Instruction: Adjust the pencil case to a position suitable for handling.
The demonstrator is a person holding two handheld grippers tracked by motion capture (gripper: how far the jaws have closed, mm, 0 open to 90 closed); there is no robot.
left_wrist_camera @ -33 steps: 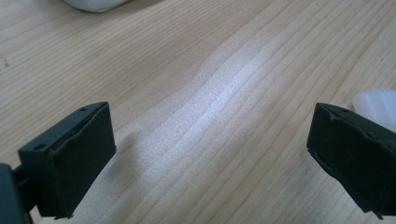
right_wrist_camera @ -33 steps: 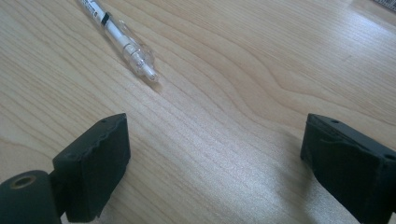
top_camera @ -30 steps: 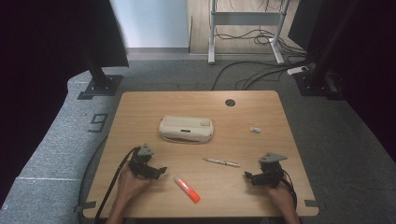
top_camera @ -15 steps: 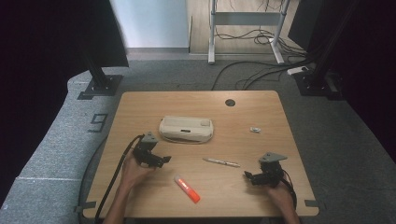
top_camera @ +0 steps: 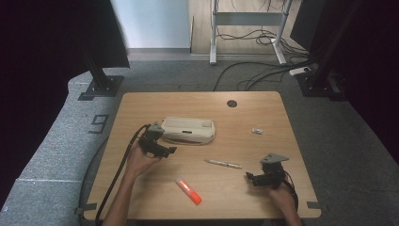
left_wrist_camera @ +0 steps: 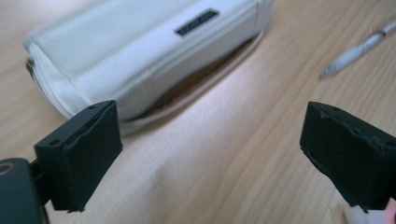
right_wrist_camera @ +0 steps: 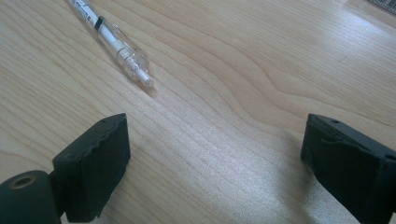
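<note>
A white zipped pencil case lies mid-table, and it is close ahead in the left gripper view. My left gripper sits just left of and below the case, open, jaws wide with bare wood between them. A white pen lies right of centre; its tip shows in the left gripper view. An orange highlighter rests near the front edge. My right gripper stands open at the front right, with the pen a little ahead of its left jaw.
A small white object lies toward the right side of the wooden table. A round cable hole sits near the far edge. Each gripper trails a black cable off the front edge.
My left gripper has moved away from the front edge toward the pencil case's left end. The right gripper has stayed put.
</note>
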